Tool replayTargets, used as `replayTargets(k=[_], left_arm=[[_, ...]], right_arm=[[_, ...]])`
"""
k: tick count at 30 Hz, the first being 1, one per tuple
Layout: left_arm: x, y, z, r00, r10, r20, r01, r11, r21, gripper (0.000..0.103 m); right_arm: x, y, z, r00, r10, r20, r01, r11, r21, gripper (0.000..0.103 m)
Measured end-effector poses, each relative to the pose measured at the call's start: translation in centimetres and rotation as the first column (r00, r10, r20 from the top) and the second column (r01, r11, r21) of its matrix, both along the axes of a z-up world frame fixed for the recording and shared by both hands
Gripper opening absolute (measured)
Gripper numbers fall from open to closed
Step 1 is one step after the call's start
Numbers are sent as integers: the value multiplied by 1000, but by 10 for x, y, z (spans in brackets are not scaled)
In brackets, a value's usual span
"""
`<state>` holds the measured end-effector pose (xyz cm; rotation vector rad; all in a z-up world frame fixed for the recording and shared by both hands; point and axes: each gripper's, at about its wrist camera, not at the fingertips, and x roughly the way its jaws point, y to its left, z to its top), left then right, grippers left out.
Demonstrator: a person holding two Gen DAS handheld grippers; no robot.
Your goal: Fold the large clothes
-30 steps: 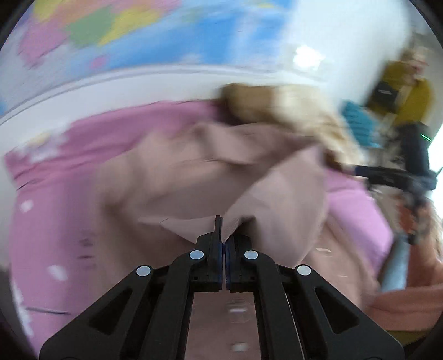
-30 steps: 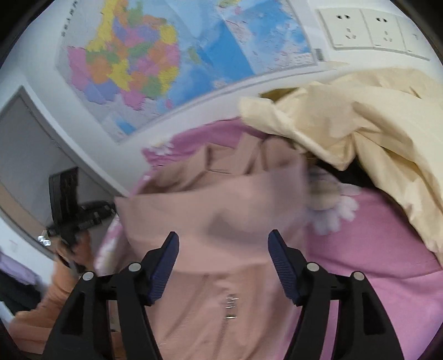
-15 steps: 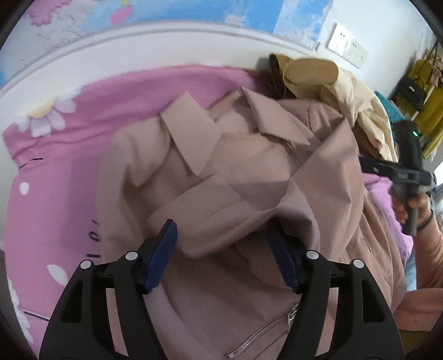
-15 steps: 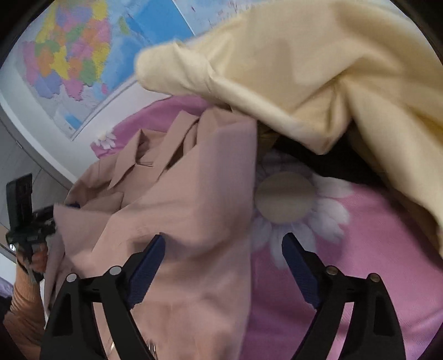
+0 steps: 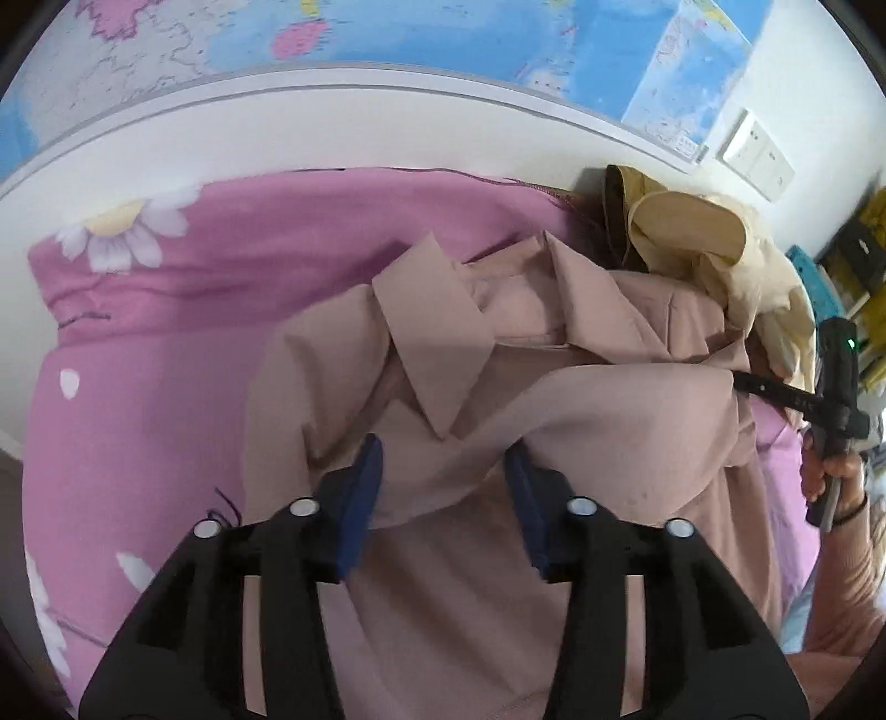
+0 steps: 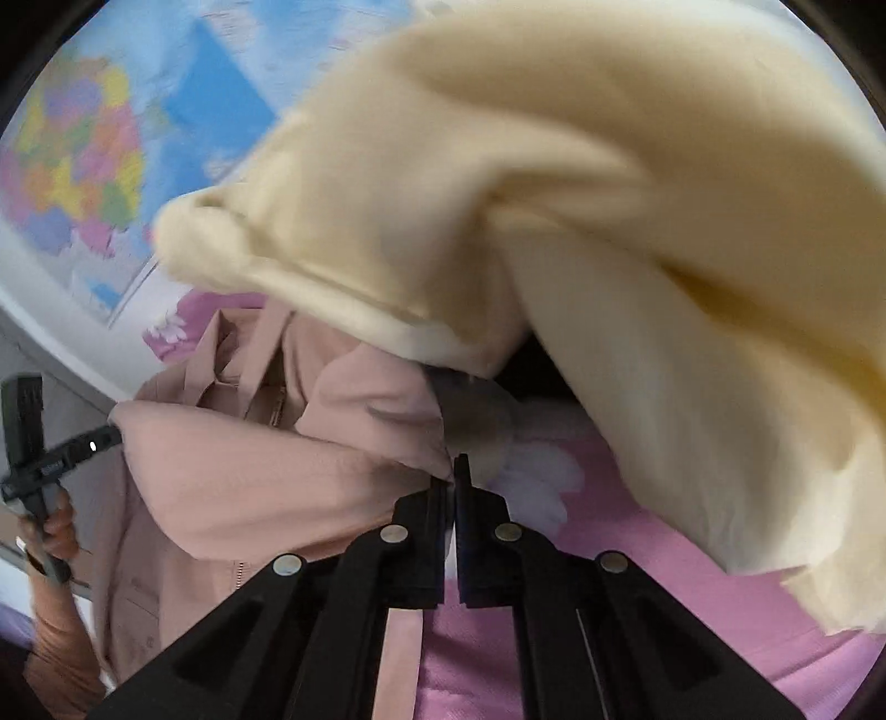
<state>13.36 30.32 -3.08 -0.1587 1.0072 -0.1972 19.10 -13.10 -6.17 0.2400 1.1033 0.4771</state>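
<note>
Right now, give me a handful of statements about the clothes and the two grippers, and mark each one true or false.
1. The pink jacket lies on a pink floral sheet. True.
2. The right gripper stands wide open. False: its jaws are shut, at the jacket's edge.
3. A cream garment is heaped beside the jacket. True.
4. The left gripper is clamped flat. False: its jaws are closing with a fold of the jacket between them.
5. The wall behind is bare. False: a map hangs there.
</note>
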Motion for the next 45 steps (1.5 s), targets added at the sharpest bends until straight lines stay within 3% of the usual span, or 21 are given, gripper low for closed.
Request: replayTargets(k=[3,5,8,9,11,12,14,16,19,22,24,26,28,31,34,37,39,40,42,43,45], left_arm=[[4,1,-15,999,-18,-38,17,1000,-19,62],[5,-2,-25,999,-20,-31,22,998,65,74],[3,-11,-32,999,-47,-13,49,986,160,76],[2,-17,-35,997,-79,-6,78,978,195,73],[3,-29,-41,987,-159,-19,159,960,232,19],[4,-31,-44,980,-187,-74,199,956,218,3],[2,-33,-35,971,-226,-77,238,941,242,2],[-4,-21,-9,965,-252,-76,261,952,160,2],[-10,17,33,975,-199,-98,200,980,1,4],[-4,46,47,984,-98,-147,97,995,-19,16],[5,55,36,979,-25,-203,33,999,36,28],[11,51,24,974,3,-228,5,999,34,37],[15,49,13,972,-7,-236,10,1000,11,44],[7,38,9,981,-66,-181,69,998,10,60],[-9,21,10,978,-163,-128,170,984,52,83],[-18,1,0,970,-206,-130,229,953,200,82],[-17,-5,-12,963,-215,-163,249,942,227,81],[-17,-6,-16,961,-216,-176,253,939,233,78],[-14,-5,-24,960,-203,-194,247,938,243,75],[-13,-4,-27,960,-203,-194,248,937,247,74],[-13,-3,-28,964,-196,-182,239,935,260,74]], right_arm=[[-3,2,-9,999,25,-23,-25,1000,-3,13],[-10,2,-5,999,35,-2,-35,999,19,46],[-27,2,12,995,52,83,-51,999,-6,52],[-32,1,17,994,58,96,-58,998,2,52],[-36,2,22,993,55,104,-58,998,23,54],[-39,3,25,993,58,106,-61,998,26,54],[-41,7,30,990,66,121,-69,997,21,54],[-45,11,36,988,75,136,-78,997,18,54],[-54,18,44,979,105,172,-110,994,19,54],[-54,33,46,969,135,205,-134,991,-21,58],[-52,42,42,966,160,202,-156,987,-36,58],[-48,55,34,967,179,179,-173,984,-47,68],[-42,61,24,973,162,162,-150,985,-82,69],[-27,56,10,987,107,116,-99,992,-74,82],[-10,38,2,996,43,82,-46,998,40,82],[8,38,-2,998,22,66,-28,996,85,77],[18,51,-6,996,72,50,-76,994,83,35],[22,59,-7,994,106,37,-108,992,67,4],[25,61,4,994,81,68,-86,994,67,4],[28,52,13,994,45,99,-59,988,141,4],[35,32,17,997,-47,64,28,963,268,4]])
